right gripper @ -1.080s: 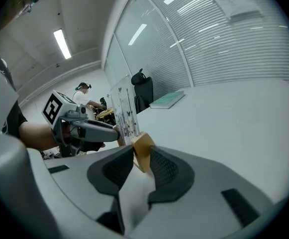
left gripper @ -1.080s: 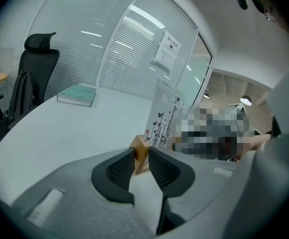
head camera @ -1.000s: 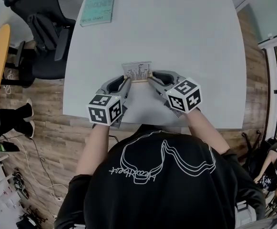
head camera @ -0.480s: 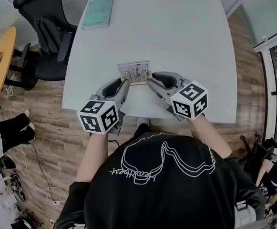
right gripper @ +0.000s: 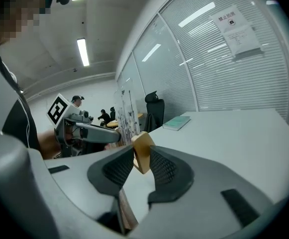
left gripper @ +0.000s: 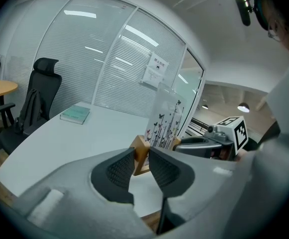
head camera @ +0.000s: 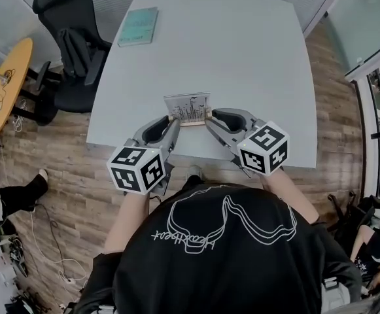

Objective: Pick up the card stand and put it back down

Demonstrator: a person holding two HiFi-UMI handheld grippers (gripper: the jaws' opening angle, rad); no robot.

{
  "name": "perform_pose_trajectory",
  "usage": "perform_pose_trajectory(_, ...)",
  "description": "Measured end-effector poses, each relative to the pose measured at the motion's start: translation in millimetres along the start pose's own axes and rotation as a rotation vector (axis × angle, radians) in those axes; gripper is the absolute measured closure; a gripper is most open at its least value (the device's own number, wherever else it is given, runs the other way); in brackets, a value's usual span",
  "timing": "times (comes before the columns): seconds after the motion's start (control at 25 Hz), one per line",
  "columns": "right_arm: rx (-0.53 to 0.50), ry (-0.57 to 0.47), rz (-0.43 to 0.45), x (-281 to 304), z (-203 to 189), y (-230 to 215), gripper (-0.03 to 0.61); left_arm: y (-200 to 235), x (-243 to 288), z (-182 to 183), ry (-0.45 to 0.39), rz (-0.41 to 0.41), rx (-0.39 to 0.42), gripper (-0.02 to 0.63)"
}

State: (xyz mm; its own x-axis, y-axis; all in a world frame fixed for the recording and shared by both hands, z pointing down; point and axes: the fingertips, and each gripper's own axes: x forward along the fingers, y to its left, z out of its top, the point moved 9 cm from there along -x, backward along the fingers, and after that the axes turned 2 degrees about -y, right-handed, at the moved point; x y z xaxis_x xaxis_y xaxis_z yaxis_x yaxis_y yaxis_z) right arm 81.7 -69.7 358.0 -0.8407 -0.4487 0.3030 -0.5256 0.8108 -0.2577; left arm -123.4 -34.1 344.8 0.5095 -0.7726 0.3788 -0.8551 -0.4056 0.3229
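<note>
Head view: we grip the card stand (head camera: 188,108).
Left gripper (left gripper: 142,156) and right gripper (right gripper: 142,158) each clamp one wooden end between their jaws.

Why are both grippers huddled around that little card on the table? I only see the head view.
Observer: In the left gripper view, the left gripper has its fingers pinched on one wooden end of the card stand.
Operator: And the other one?
Observer: The right gripper view shows the right gripper clamped on the opposite wooden end.
Operator: What's printed on the card?
Observer: Butterflies and tall stems, on a clear panel.
</note>
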Motion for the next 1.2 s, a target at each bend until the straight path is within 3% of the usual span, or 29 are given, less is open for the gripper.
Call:
perform_pose_trajectory(0.64, 0.005, -0.029, -0.009, -25.0, -3.3, 19.5, 0.476, -25.2, -19.3, -0.3, 0.001, 0.005, 0.045, 0.518)
perform_pose_trajectory(1.2, 0.020, -0.028, -0.055, 6.0, 3.4, 15.8, 0.476, 10.3, -9.2, 9.2, 0.026, -0.038, 0.056, 0.518)
